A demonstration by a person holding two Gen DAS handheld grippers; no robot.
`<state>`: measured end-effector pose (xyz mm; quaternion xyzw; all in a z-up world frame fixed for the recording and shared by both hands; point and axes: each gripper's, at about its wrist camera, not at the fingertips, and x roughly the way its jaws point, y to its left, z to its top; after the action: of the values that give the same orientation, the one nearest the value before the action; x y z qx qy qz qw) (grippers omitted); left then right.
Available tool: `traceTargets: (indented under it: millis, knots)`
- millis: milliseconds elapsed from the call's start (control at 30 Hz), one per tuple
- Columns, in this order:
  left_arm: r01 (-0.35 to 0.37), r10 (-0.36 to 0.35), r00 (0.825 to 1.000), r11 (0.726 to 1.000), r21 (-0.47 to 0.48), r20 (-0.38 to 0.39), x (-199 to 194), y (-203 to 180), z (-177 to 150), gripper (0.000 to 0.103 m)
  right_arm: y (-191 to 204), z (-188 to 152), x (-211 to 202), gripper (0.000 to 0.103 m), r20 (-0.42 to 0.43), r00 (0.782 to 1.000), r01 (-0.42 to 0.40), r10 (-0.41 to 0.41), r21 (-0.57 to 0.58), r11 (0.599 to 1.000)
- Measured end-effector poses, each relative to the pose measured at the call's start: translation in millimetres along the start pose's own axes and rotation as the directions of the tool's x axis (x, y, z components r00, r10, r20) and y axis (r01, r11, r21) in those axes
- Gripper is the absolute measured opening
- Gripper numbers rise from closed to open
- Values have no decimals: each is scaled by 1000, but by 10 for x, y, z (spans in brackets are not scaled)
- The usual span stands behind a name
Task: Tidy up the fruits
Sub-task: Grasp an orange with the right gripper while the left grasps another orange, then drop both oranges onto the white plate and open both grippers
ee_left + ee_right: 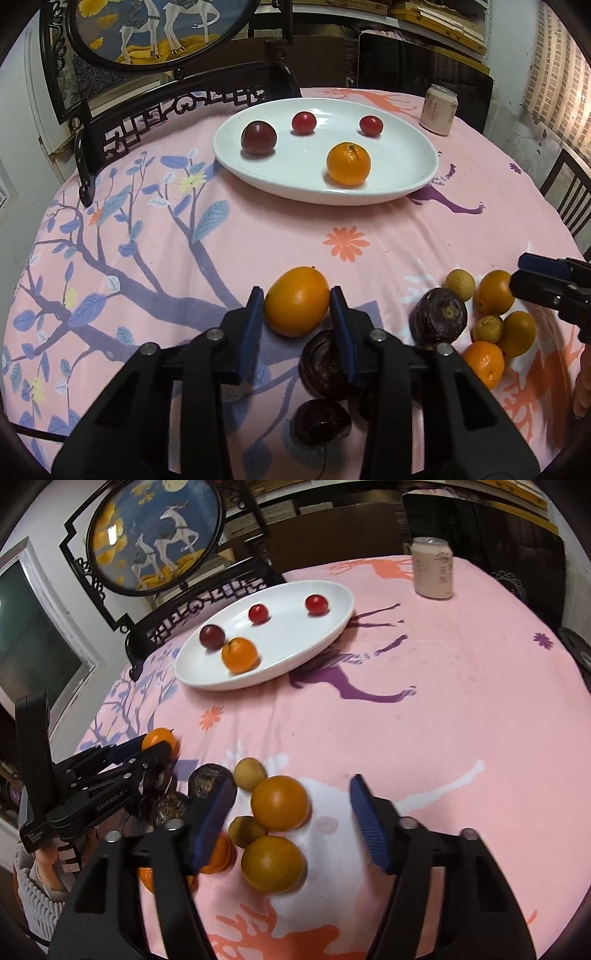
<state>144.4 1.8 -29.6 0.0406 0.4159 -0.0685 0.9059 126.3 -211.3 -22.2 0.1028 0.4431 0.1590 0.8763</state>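
A white oval plate [413, 173] [332, 624] at the back of the table holds a dark plum [258, 137], two red cherry tomatoes [304, 123] [370, 124] and an orange [348, 163]. My left gripper [297, 299] has its blue pads on both sides of an orange fruit [296, 301] [159, 739] lying on the cloth. My right gripper [291, 812] is open above a pile of oranges [280, 802], small yellow fruits [250, 773] and dark passion fruits [207, 777] at the front of the table. It also shows in the left wrist view [539, 284].
A pink floral cloth [147, 229] covers the round table. A pale drink can [439, 109] [433, 568] stands at the back right. A dark carved frame with a deer painting [147, 29] stands behind the plate. Chairs stand around the table's far side.
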Motion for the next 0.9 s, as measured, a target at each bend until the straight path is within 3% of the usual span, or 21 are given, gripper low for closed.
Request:
traceTargets:
  millis: [67, 267, 467, 700, 900]
  knots:
    - [-1, 1, 1000, 1000, 0, 1, 0, 0, 3, 37, -49, -14, 72, 45, -24, 999, -28, 29, 27, 999]
    - [8, -8, 1000, 1000, -15, 1, 23, 23, 9, 37, -37, -48, 126, 44, -57, 997, -55, 57, 35, 998]
    - [-2, 2, 1000, 1000, 7, -1, 54, -31, 1, 36, 2, -62, 151, 37, -63, 996, -63, 64, 23, 998]
    - [10, -7, 998, 999, -54, 60, -131, 98, 176, 36, -86, 78, -123, 37, 69, 995, -73, 69, 66, 995]
    - [-8, 17, 995, 995, -96, 97, -74, 164, 627, 36, 40, 562, -73, 37, 129, 990, -59, 52, 56, 997]
